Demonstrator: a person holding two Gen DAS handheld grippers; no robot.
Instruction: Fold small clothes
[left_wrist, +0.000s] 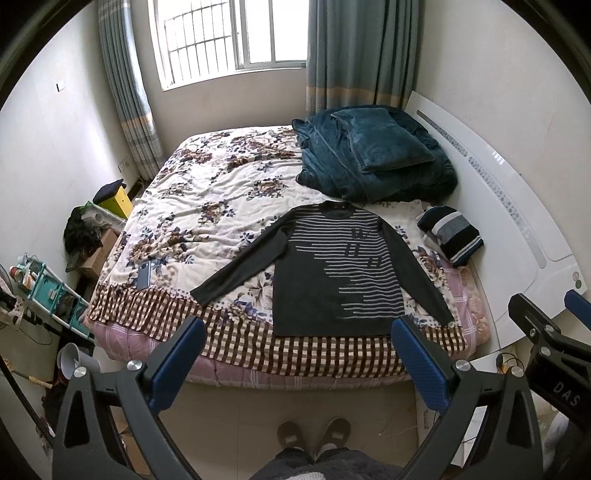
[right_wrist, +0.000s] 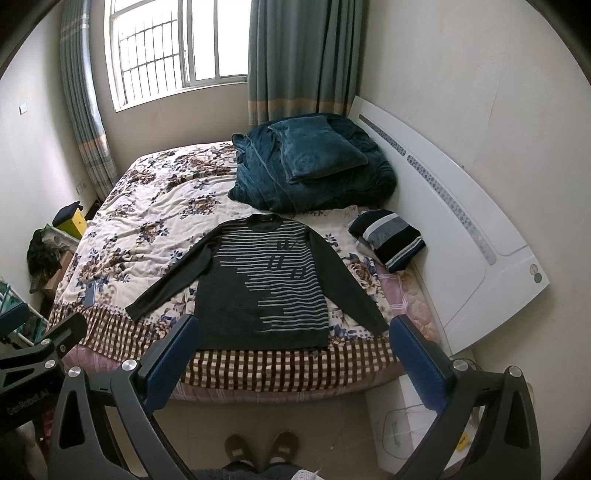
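A dark grey sweater (left_wrist: 325, 273) with pale stripes lies flat on the bed, sleeves spread out, hem toward me; it also shows in the right wrist view (right_wrist: 266, 288). A folded black, grey and white striped garment (left_wrist: 450, 232) lies to its right by the headboard, also seen in the right wrist view (right_wrist: 388, 236). My left gripper (left_wrist: 299, 328) is open and empty, held above the foot of the bed, short of the sweater's hem. My right gripper (right_wrist: 291, 325) is open and empty at a like height, beside the left one.
The bed has a floral sheet (left_wrist: 207, 192) with a checked border. A teal blanket and pillow pile (left_wrist: 373, 155) sits at the back right. A phone (left_wrist: 144, 275) lies on the bed's left. A white headboard (left_wrist: 517, 221) runs along the right. Cluttered shelves (left_wrist: 48, 291) stand at the left.
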